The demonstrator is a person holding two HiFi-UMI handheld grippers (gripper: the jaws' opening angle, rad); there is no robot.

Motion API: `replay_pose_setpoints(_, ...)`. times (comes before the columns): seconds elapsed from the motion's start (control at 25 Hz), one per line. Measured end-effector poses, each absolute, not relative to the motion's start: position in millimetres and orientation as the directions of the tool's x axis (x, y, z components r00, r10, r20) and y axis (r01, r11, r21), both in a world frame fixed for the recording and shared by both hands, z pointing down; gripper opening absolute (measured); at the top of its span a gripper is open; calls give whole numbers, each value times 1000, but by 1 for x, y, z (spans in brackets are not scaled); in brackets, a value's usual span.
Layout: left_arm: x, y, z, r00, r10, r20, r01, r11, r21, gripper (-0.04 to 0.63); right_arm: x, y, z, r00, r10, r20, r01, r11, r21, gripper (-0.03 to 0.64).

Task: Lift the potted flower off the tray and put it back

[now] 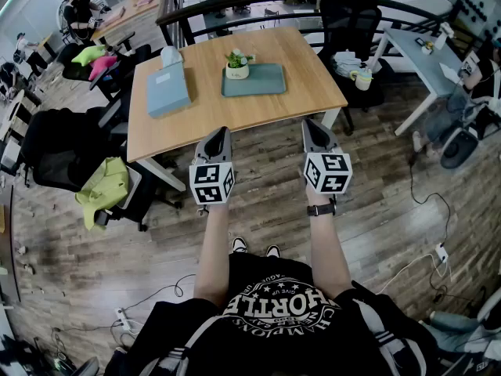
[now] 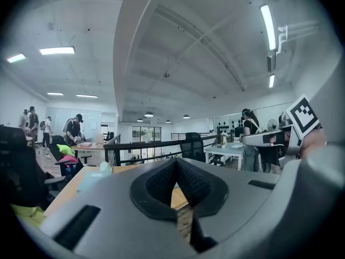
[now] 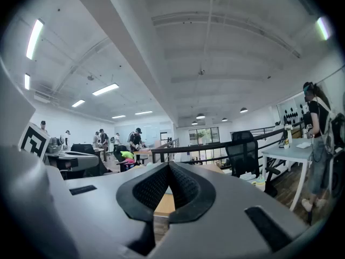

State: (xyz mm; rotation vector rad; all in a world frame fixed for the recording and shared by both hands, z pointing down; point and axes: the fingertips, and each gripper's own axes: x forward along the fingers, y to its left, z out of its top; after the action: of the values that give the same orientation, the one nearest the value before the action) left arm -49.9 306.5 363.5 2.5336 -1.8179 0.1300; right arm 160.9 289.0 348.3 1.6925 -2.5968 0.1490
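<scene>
While we held our 2 grippers level before 1 wooden table (image 1: 235,112), the left gripper (image 1: 221,133) and the right gripper (image 1: 314,124) each had its jaws pressed together on nothing. 1 potted flower (image 1: 237,64) stood on the left end of 1 teal tray (image 1: 264,82), on the table's far half, well apart from both grippers; 1 pale blue box (image 1: 167,91) lay left of it.
</scene>
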Motion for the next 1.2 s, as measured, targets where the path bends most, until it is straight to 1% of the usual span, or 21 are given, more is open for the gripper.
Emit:
replay_pose_setpoints(0.16, -39, 319, 368, 312, -947, 80, -948, -315, -38, 18, 170, 299, 353, -413, -907, 80, -910, 409, -63, 18)
replay_pose_setpoints(0.36, -34, 318, 386, 305, -946, 107, -951, -308, -19, 18, 169, 300, 370, -429, -897, 107, -903, 423, -72, 18)
replay_pose_setpoints(0.6, -26, 301, 390, 324, -941, 95, -944, -328, -37, 18, 170, 284, 382, -421, -900, 113, -907, 416, -67, 18)
replay_pose_setpoints(0.84, -31, 267, 402, 318, -943, 98, -946, -322, -26, 18, 164, 248, 391, -417, -901, 120, -909, 412, -67, 18)
replay_pose_setpoints(1.2, -63, 169, 395, 318, -943, 94, -946, -323, -34, 18, 134, 150, 387, -430, -895, 114, -903, 426, -64, 18)
